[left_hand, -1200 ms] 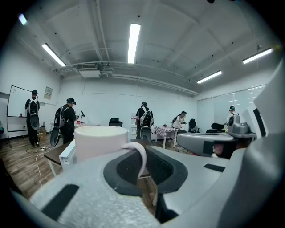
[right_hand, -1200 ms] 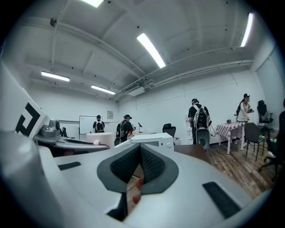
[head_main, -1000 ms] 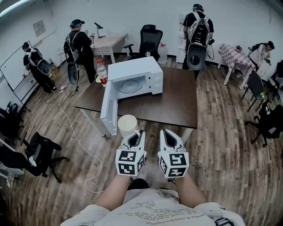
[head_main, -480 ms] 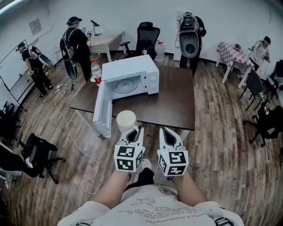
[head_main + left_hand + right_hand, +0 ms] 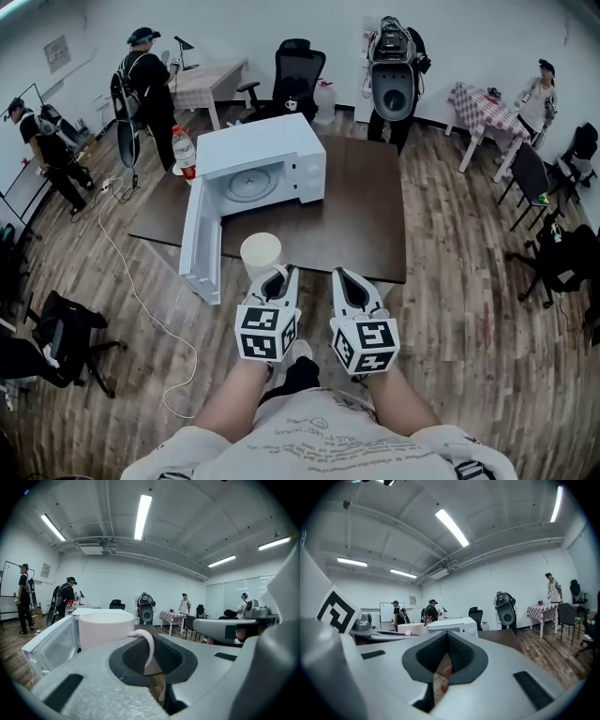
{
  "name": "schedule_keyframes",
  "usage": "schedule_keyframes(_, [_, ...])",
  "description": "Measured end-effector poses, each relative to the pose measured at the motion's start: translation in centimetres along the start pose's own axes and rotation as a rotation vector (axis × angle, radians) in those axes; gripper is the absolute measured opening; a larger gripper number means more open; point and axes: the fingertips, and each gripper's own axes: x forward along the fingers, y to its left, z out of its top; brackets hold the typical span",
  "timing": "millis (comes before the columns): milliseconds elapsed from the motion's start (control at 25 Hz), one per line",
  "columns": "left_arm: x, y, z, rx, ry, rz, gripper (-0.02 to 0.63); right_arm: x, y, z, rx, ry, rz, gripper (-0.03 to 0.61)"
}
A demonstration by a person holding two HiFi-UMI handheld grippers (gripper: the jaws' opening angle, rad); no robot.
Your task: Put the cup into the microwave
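Observation:
A white microwave (image 5: 267,155) stands on a dark brown table (image 5: 361,220), its door (image 5: 200,246) swung wide open toward me on the left. My left gripper (image 5: 275,279) is shut on the handle of a cream cup (image 5: 261,254), held upright above the table's near edge, just right of the open door. In the left gripper view the cup (image 5: 105,629) fills the space ahead and its handle (image 5: 149,645) runs down between the jaws of the left gripper (image 5: 152,657). My right gripper (image 5: 348,284) hangs shut beside it and holds nothing. The right gripper view shows the microwave (image 5: 452,625) ahead on the left.
A water bottle (image 5: 184,151) stands on the table behind the microwave's left side. Office chairs (image 5: 298,67) and several people (image 5: 141,80) are around the room. A white cable (image 5: 141,291) trails on the wooden floor at the left. At the far right is a checked-cloth table (image 5: 483,105).
The table and microwave have slid lower and leftward in the head view as I came closer. The cup stays in the left gripper, level with the open door.

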Motion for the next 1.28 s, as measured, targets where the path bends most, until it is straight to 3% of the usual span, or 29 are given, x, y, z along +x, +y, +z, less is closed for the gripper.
schedule_keyframes(600, [8.7, 5.2, 1.2, -0.053, 0.004, -0.026, 0.032, 10.5, -4.1, 0.7, -0.053, 0.020, -0.072, 0.009])
schedule_keyframes(960, [14.8, 9.2, 1.2, -0.065, 0.009, -0.060, 0.032, 18.6, -5.0, 1.4, -0.053, 0.002, 0.017, 0.009])
schedule_keyframes(1160, [17.6, 11.3, 1.6, -0.048, -0.002, -0.081, 0.031, 23.0, -5.5, 1.5, -0.071, 0.018, 0.022, 0.009])
schedule_keyframes(1280, [19.0, 12.3, 1.7, -0.022, -0.014, -0.090, 0.031, 24.7, -6.0, 1.5, -0.032, 0.012, 0.024, 0.009])
